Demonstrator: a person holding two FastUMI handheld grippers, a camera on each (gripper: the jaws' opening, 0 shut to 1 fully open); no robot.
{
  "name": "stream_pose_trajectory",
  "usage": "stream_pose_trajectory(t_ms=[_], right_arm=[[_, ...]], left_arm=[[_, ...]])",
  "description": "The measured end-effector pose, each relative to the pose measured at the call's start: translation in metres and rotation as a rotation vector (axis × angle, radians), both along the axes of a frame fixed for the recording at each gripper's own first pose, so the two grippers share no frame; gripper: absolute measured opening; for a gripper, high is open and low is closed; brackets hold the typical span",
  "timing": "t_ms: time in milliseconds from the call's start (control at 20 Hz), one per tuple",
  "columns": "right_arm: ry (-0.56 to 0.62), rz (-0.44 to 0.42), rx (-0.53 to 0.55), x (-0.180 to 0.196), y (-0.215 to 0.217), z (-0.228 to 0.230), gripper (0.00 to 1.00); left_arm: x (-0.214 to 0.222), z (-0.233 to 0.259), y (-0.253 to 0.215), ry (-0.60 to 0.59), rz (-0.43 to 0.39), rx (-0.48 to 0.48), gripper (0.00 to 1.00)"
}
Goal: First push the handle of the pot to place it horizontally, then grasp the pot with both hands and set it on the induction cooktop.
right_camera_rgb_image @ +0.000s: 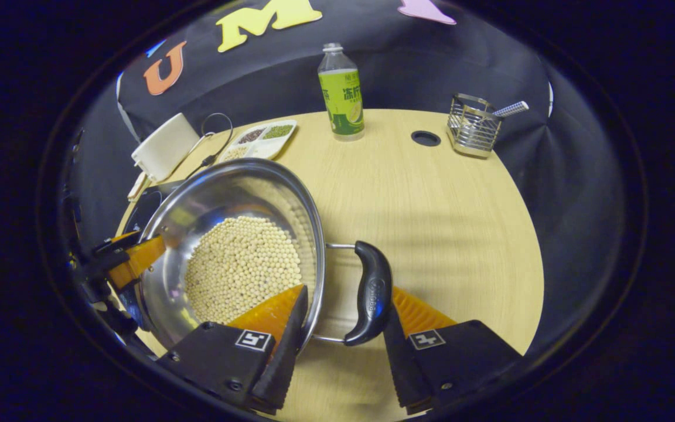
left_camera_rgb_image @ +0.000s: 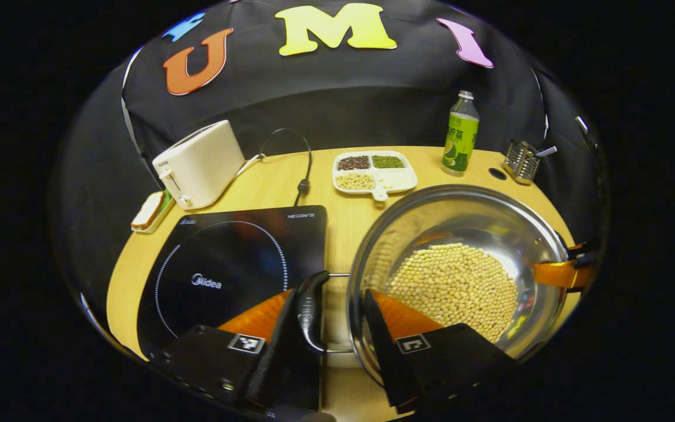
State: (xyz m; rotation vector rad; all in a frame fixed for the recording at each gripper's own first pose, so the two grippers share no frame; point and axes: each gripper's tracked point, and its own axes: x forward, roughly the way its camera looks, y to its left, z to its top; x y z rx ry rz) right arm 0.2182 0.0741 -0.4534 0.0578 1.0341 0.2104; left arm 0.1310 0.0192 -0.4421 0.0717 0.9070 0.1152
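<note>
The steel pot (left_camera_rgb_image: 431, 202) holds a heap of soybeans (left_camera_rgb_image: 454, 290) and is just right of the black induction cooktop (left_camera_rgb_image: 226, 264); whether it rests on the table I cannot tell. My left gripper (left_camera_rgb_image: 331, 293) is shut across the pot's black left handle (left_camera_rgb_image: 311, 310) and the wall: one finger is outside the handle, the other inside the rim. My right gripper (right_camera_rgb_image: 346, 299) is shut the same way on the black right handle (right_camera_rgb_image: 372, 290), which lies level. The pot (right_camera_rgb_image: 220, 176) fills the left of the right gripper view, with the left gripper (right_camera_rgb_image: 132, 258) at its far rim.
At the back of the round wooden table (right_camera_rgb_image: 431, 205) stand a white toaster (left_camera_rgb_image: 200, 164) with its cord, a divided dish of beans (left_camera_rgb_image: 372, 170), a green-labelled bottle (left_camera_rgb_image: 460, 135) and a wire utensil holder (right_camera_rgb_image: 475, 126). A sponge (left_camera_rgb_image: 150, 211) lies left of the toaster.
</note>
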Motion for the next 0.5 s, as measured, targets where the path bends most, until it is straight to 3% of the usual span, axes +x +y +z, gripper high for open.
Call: stream_pose_trajectory(t_ms=[50,150,200,250,300,350,500], right_arm=[[0.007,-0.009,0.002,0.0,0.0,0.001,0.66],[0.014,-0.014,-0.004,0.0,0.001,0.0,0.63],[0.012,-0.02,-0.004,-0.001,0.0,0.0,0.62],[0.026,-0.025,-0.006,-0.003,0.0,0.001,0.6],[0.024,-0.036,0.002,-0.005,-0.001,0.005,0.58],[0.019,-0.045,0.003,-0.007,-0.001,0.007,0.58],[-0.027,-0.063,-0.014,-0.017,0.0,0.032,0.56]], left_arm=[[-0.001,-0.001,-0.001,0.019,0.001,0.005,0.66],[-0.002,-0.002,0.001,0.025,0.018,0.004,0.65],[-0.001,0.001,0.001,0.027,0.024,-0.002,0.75],[-0.002,0.0,0.0,0.04,0.031,-0.015,0.63],[-0.001,0.0,0.0,0.045,0.023,-0.022,0.73],[-0.001,0.001,0.0,0.053,0.014,-0.035,0.61],[-0.002,0.011,0.009,0.021,0.005,-0.069,0.6]])
